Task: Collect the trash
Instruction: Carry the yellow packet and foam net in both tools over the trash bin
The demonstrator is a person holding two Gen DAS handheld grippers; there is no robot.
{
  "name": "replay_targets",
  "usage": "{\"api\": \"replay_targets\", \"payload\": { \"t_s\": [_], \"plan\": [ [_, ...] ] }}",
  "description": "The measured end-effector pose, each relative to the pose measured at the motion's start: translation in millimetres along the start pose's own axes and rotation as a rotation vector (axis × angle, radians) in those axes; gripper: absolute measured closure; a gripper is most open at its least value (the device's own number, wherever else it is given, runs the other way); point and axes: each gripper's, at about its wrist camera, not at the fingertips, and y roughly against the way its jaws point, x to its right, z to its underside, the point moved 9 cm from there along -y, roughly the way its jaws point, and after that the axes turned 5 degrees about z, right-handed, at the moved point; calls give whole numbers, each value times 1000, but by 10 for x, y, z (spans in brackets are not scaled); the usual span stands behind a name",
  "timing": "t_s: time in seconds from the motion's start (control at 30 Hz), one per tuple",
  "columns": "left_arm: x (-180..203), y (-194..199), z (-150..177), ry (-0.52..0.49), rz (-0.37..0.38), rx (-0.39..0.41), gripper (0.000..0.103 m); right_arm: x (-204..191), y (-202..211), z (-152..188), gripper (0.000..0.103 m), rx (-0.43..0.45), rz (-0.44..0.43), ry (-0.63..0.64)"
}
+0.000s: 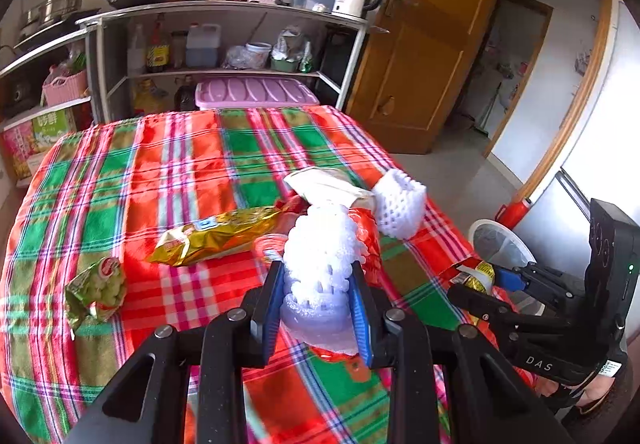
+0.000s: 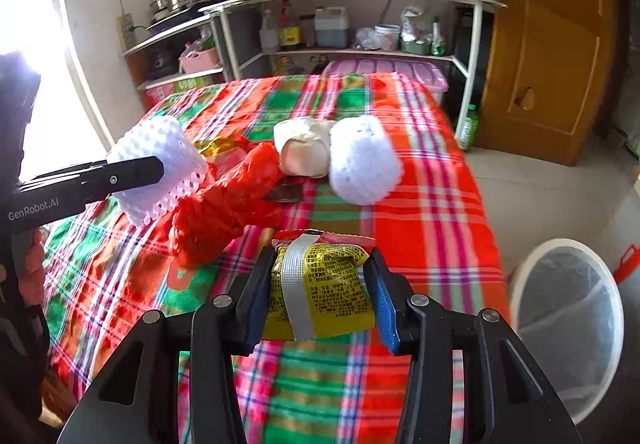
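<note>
Left claw (image 1: pixel 316 286) clamping a white foam fruit net (image 1: pixel 320 264) above the plaid-clothed worktop (image 1: pixel 180 164), right claw (image 2: pixel 320 286) clamping a crumpled yellow printed snack packet (image 2: pixel 328 284), white-rimmed lined bin (image 2: pixel 568 324) on the floor just beside the worktop

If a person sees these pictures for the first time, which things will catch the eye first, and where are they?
The bright plaid tablecloth fills most of each view. Close to the cameras, the left gripper pinches a white foam net and the right gripper pinches a yellow snack packet. A white trash bin stands on the floor beside the table's right edge.
</note>
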Motion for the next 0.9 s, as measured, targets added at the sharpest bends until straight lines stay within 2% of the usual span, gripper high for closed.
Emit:
{"api": "replay_targets", "payload": {
  "t_s": [0.23, 0.6, 0.9],
  "plan": [
    [433, -145, -23, -59, 58, -12, 72, 397, 261, 68, 57, 31, 74, -68],
    [845, -194, -227, -122, 77, 10, 72, 840, 601, 199, 57, 68, 134, -143],
    [1525, -538, -212, -200, 193, -46, 72, 1347, 822, 310, 57, 72, 219, -215]
  ]
}}
